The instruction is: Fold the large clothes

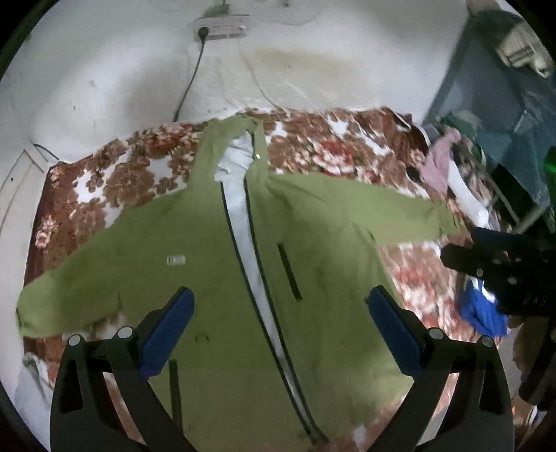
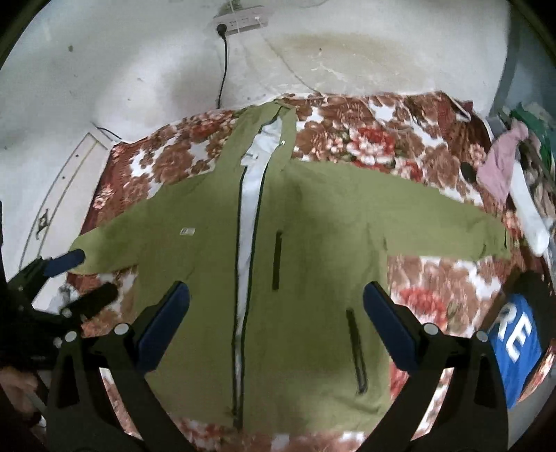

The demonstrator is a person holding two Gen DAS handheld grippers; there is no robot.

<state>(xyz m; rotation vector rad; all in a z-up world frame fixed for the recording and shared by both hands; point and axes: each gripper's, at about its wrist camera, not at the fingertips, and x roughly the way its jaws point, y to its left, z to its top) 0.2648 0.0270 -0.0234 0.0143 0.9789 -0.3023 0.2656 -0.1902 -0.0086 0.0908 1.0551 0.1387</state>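
An olive-green jacket [image 1: 194, 243] [image 2: 323, 222] lies front up on a floral blanket [image 1: 114, 167] [image 2: 365, 139], its zip open on a pale lining and both sleeves spread out sideways. My left gripper [image 1: 281, 299] hovers open above the jacket's lower body, with nothing between its blue pads. My right gripper [image 2: 278, 295] also hangs open over the lower body, near the chest pocket zip. The right wrist view shows the left gripper [image 2: 97, 273] open beside the left sleeve cuff. In the left wrist view the right gripper [image 1: 460, 243] is near the right sleeve end.
A white wall behind the bed carries a power strip [image 1: 220, 27] with a black cable hanging down. Loose pink and white clothes [image 1: 441, 160] are piled at the bed's right edge by a dark shelf unit [image 1: 504, 114]. A blue garment with white letters [image 2: 517, 344] lies at the near right.
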